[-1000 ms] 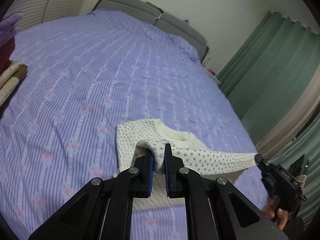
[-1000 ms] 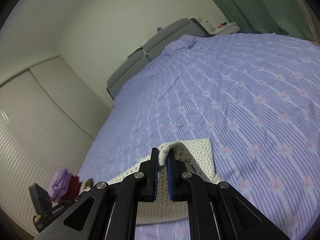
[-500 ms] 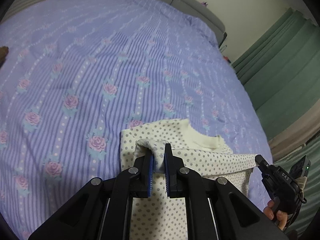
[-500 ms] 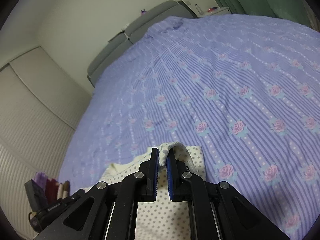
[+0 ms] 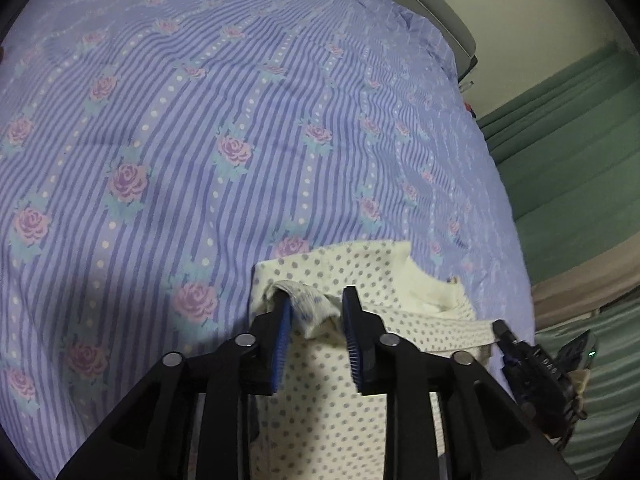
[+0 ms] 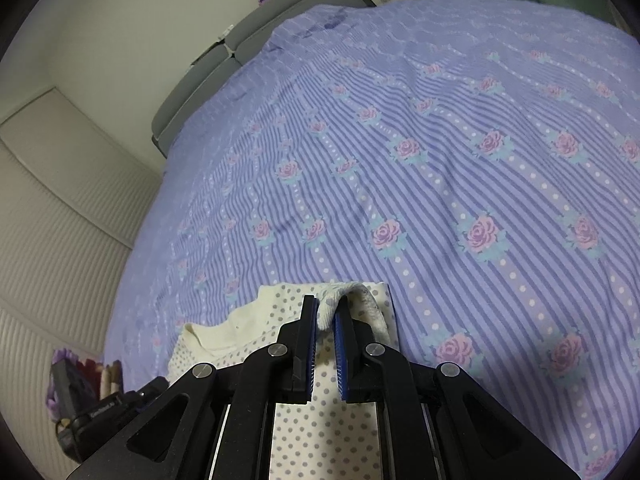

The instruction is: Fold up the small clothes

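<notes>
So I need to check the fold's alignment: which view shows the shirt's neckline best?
The left wrist view: the cream neckline of the dotted shirt opens just past the open left gripper. The right wrist view shows it too, at the side, smaller.

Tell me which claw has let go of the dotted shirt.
The left claw: its jaws stand apart, with the dotted shirt loose between them. The right claw is pinched on its fold.

Right tool point(image 6: 326, 312) pinches a fold of cream polka-dot top point(image 6: 320, 432) at six o'clock on a lilac rose-striped bed point(image 6: 440, 140); grey headboard point(image 6: 240, 40) at eleven o'clock, folded clothes point(image 6: 104, 372) at eight.
</notes>
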Demonstrator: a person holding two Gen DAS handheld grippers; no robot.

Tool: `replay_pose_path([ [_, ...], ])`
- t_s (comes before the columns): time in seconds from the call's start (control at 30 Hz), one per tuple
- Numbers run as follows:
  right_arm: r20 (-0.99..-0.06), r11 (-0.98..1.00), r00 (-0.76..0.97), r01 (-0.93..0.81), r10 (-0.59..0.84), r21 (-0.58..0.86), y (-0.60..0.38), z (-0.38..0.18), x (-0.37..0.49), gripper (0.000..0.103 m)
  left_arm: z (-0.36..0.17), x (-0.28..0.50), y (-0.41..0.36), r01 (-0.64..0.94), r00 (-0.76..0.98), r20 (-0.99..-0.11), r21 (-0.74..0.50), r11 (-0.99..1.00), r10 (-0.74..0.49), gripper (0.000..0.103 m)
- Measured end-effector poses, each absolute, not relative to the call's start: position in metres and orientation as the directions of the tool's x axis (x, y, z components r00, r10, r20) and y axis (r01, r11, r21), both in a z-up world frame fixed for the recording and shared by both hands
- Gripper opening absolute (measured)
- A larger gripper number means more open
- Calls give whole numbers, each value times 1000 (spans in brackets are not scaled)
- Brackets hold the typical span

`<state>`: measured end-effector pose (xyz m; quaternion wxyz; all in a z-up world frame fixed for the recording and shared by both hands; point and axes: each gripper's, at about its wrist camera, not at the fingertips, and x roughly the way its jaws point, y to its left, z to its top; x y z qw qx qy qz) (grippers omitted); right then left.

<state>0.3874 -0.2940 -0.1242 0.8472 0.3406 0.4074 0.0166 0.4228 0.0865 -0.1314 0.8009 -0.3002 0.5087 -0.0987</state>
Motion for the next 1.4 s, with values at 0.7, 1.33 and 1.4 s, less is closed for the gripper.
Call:
replay_pose_path([
  [0.7, -777, 970, 620, 103, 112, 221, -273, -79, 366, 49, -96, 370, 79, 173, 509, -793, -289, 942, -337, 49],
  [1.33, -719, 950, 667, 57, 192, 307, -291, -112, 241, 49, -121, 281, 60, 121, 547, -732, -411, 904, -406, 35],
  [1.4, -715, 942, 666, 52, 214, 330, -290, -114, 241, 49, -121, 283, 60, 118, 552, -722, -427, 896, -417, 35],
])
